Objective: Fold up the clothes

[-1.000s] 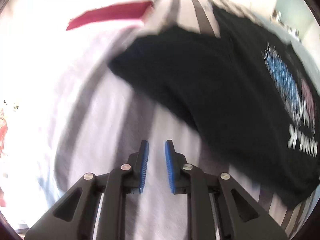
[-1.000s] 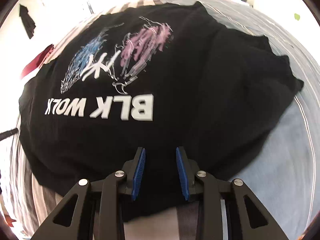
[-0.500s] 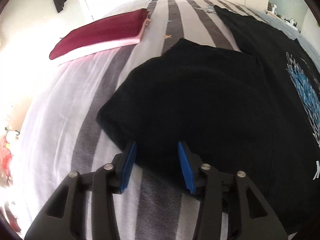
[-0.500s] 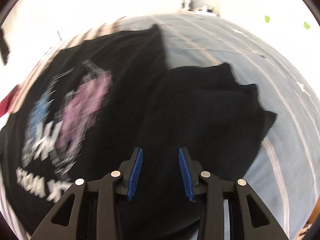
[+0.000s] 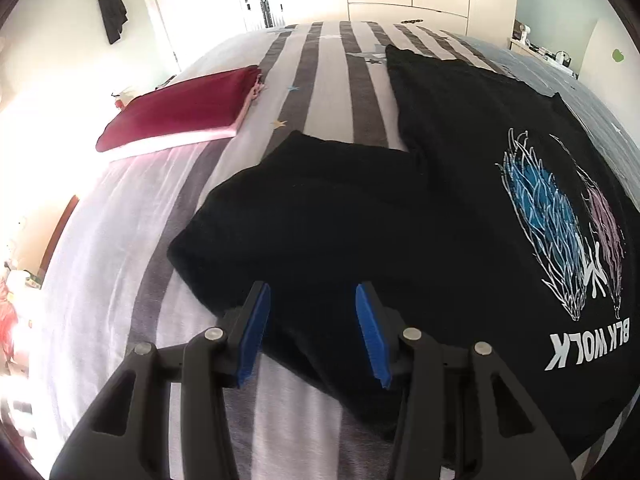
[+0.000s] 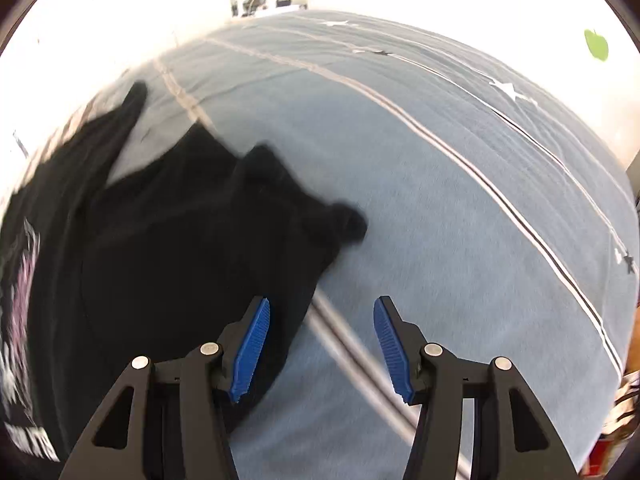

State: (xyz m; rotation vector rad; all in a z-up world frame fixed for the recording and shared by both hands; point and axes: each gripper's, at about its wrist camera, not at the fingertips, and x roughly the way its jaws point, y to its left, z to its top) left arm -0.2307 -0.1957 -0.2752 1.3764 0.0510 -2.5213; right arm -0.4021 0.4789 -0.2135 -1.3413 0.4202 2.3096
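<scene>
Both tongs had been widened within the last second — left gripper (image 5: 312,332) open over the printed black cotton T-shirt (image 5: 360,232) sleeve, right gripper (image 6: 320,344) swung to the opposite sleeve edge — grasps were probably imminent.

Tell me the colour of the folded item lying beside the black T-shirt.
Dark red folded item, with a pale pink edge; clearest in the left wrist view.
</scene>
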